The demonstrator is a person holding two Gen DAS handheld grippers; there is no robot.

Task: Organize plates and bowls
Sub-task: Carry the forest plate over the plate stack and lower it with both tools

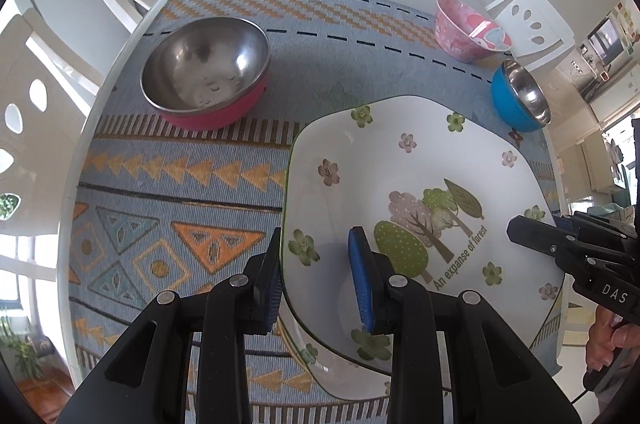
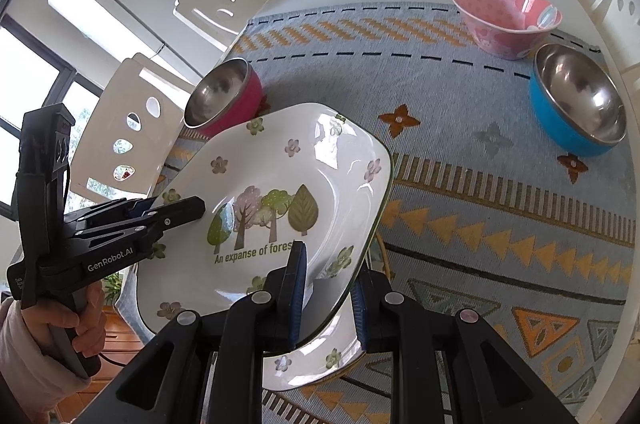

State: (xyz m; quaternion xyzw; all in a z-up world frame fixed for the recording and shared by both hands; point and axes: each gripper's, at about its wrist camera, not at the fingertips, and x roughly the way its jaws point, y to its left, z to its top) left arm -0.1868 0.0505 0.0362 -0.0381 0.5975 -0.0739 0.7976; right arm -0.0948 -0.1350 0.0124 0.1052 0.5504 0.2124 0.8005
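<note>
Above the patterned mat, tilted, the flowered plate hangs by two opposite rims: right gripper clenched on its near edge, left gripper clamped on the far edge. Step: carrying the plate. Next, probably: settle it level near the red bowl, both grips easing together.

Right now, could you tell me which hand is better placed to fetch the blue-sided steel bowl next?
Probably the right. The blue-sided steel bowl lies nearer the right gripper on the patterned mat, while the left gripper is nearer the red-sided steel bowl. Both grip the white square floral plate.
</note>
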